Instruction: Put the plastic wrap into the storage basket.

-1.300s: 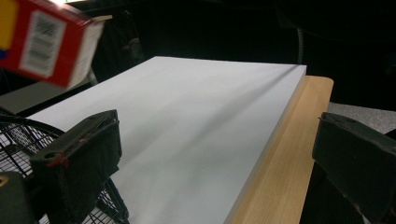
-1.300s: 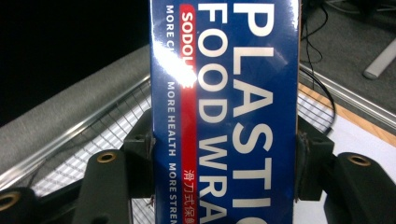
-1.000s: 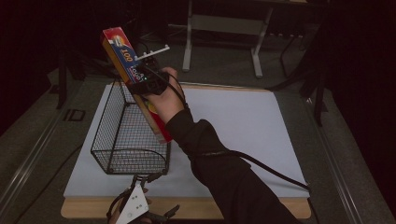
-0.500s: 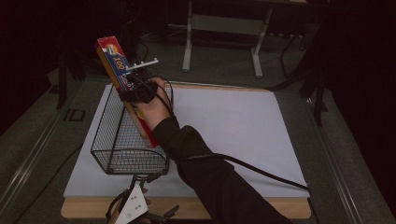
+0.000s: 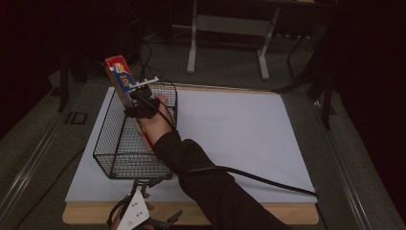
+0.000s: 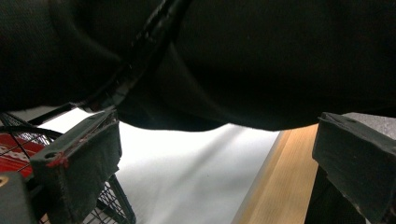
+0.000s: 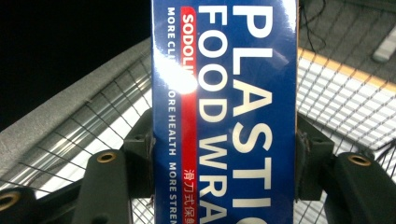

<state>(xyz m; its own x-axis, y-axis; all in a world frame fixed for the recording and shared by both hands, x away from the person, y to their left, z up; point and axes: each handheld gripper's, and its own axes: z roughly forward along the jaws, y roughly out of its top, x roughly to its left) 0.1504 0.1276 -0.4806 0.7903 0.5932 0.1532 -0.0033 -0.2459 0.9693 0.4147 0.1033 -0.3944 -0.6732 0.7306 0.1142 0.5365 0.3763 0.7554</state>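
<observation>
Here the right gripper is pinching a long box of plastic food wrap, jaws pressed against both its sides. The box is tilting inside the black wire basket, its top poking above the far rim. The left gripper is waiting at the table's near edge, jaws spread and holding nothing.

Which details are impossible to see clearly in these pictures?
- Lower end of the plastic wrap box: high view, hidden by the hand and sleeve.
- Box text: right gripper view, cut off by the edges.
- Table ahead of the left tool: left gripper view, blocked by the dark sleeve.
</observation>
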